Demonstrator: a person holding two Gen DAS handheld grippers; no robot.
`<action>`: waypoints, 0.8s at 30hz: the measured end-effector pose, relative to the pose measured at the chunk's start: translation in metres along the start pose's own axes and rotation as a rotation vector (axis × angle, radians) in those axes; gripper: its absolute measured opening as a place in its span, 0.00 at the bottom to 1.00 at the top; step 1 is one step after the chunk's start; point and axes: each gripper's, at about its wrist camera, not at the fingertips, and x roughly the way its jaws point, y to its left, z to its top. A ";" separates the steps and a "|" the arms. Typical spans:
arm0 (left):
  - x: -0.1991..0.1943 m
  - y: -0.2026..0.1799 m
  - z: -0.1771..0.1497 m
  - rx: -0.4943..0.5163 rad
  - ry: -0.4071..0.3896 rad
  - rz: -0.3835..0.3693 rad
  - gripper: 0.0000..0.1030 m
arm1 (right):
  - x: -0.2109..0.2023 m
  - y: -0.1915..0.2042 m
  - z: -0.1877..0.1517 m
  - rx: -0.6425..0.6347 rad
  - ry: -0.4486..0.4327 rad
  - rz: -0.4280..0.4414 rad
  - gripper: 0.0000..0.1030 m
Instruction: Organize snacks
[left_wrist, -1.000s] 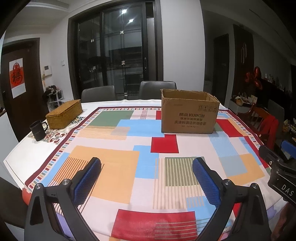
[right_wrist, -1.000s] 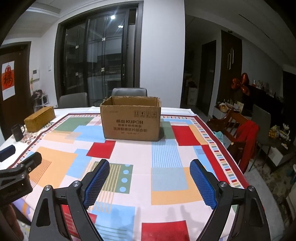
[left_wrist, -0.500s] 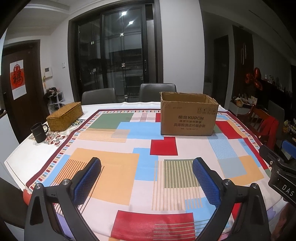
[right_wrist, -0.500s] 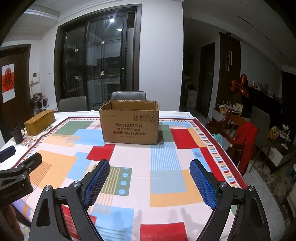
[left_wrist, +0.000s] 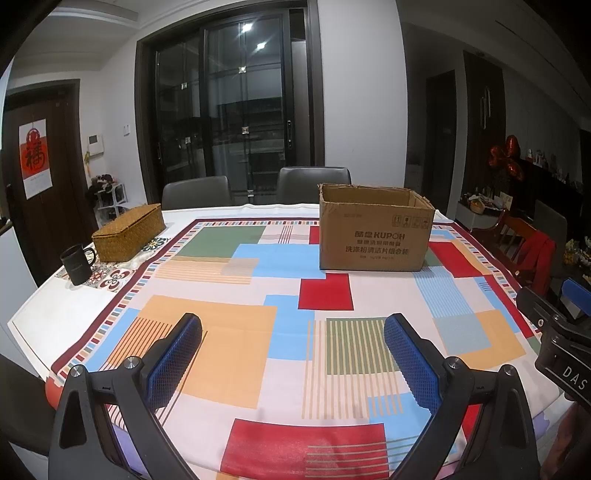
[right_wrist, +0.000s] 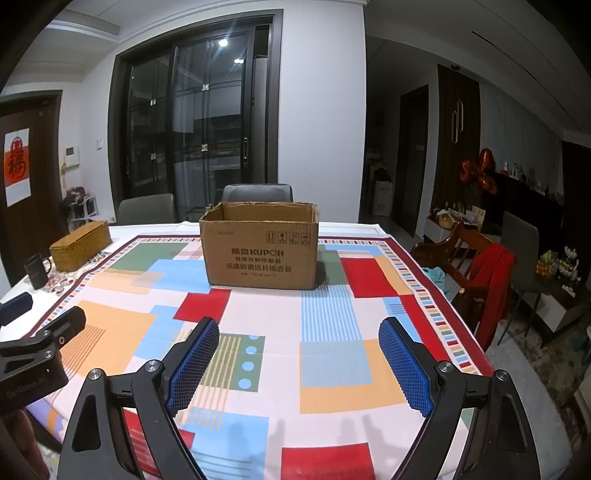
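Observation:
An open brown cardboard box (left_wrist: 375, 232) printed KUPOH stands on the far half of the table; it also shows in the right wrist view (right_wrist: 260, 247). Its inside is hidden from both views. No snacks are in view. My left gripper (left_wrist: 293, 354) is open and empty, held above the near part of the patterned tablecloth (left_wrist: 221, 314). My right gripper (right_wrist: 299, 360) is open and empty, also above the near part of the cloth, well short of the box. Each gripper shows at the edge of the other's view.
A woven basket box (left_wrist: 129, 230) and a black mug (left_wrist: 75, 264) stand at the table's far left. Grey chairs (left_wrist: 314, 184) stand behind the table. A wooden chair with red cloth (right_wrist: 487, 273) stands to the right.
Both grippers have drawn back and risen a little, so the box looks slightly farther away. Both stay open and empty.

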 end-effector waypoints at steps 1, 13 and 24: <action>0.000 0.000 0.000 0.000 0.000 0.000 0.98 | 0.000 0.000 0.000 0.001 0.000 -0.001 0.87; 0.000 0.000 0.000 0.003 0.000 0.000 0.98 | -0.001 0.000 0.000 0.003 -0.001 0.000 0.87; -0.001 0.002 0.002 0.005 -0.003 0.009 0.98 | -0.002 0.001 0.001 0.010 -0.002 -0.001 0.87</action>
